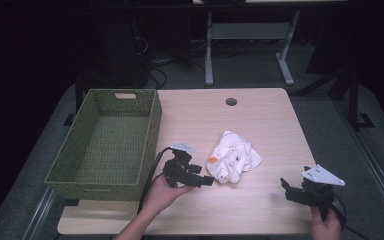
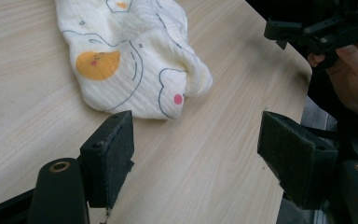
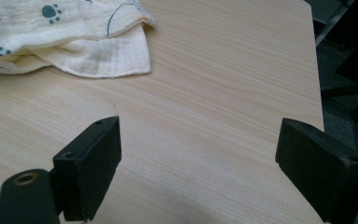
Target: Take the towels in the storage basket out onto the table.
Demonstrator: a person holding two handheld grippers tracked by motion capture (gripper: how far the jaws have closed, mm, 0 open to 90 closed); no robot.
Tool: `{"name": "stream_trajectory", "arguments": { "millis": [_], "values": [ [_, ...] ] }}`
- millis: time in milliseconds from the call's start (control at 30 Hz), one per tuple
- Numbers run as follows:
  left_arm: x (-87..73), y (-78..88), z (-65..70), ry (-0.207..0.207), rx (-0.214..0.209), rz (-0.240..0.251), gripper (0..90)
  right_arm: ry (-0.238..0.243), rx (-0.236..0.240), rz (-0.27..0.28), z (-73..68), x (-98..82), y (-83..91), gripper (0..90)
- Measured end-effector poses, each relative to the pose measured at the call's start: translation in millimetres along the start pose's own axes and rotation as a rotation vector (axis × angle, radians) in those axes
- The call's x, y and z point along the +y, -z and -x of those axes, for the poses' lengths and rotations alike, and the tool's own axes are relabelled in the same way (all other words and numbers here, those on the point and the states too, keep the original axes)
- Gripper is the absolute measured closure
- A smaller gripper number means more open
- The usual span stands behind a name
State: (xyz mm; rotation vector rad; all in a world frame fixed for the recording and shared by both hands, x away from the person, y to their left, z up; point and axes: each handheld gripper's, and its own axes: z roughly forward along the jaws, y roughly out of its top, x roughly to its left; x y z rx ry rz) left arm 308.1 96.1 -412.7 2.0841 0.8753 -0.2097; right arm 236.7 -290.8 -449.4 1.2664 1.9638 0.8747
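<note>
Beside cloth (image 1: 232, 161), left tongs (image 1: 211, 180) agape

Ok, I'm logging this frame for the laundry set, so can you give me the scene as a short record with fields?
surface: light wooden table
cloth: crumpled white cloth with printed animal faces and paw prints, lying mid-table
basket: green woven basket at the table's left side, nothing visible inside
left gripper: jaws open, tips just short of the cloth's near edge, nothing between them
right gripper: jaws open, near the table's front right, apart from the cloth
cloth held: no
</note>
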Motion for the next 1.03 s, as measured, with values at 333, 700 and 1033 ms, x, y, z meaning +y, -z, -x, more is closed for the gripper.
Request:
{"name": "stream_trajectory", "arguments": {
  "millis": [333, 700, 1033],
  "values": [
    [-15.3, 0.9, -1.5, 0.005, 0.005, -0.005, 26.5, -0.006, 0.000, -0.002, -0.7, -0.5, -0.1, 13.8],
    [-33.3, 3.4, 1.1, -0.006, -0.003, -0.010, 26.5, -0.004, -0.001, -0.007, -1.9, -1.7, -0.7, 13.9],
    [-48.4, 0.9, 3.9, -0.012, -0.011, -0.018, 26.5, -0.008, 0.014, -0.008, -1.5, -5.6, -2.2, 13.8]
  ]
}}
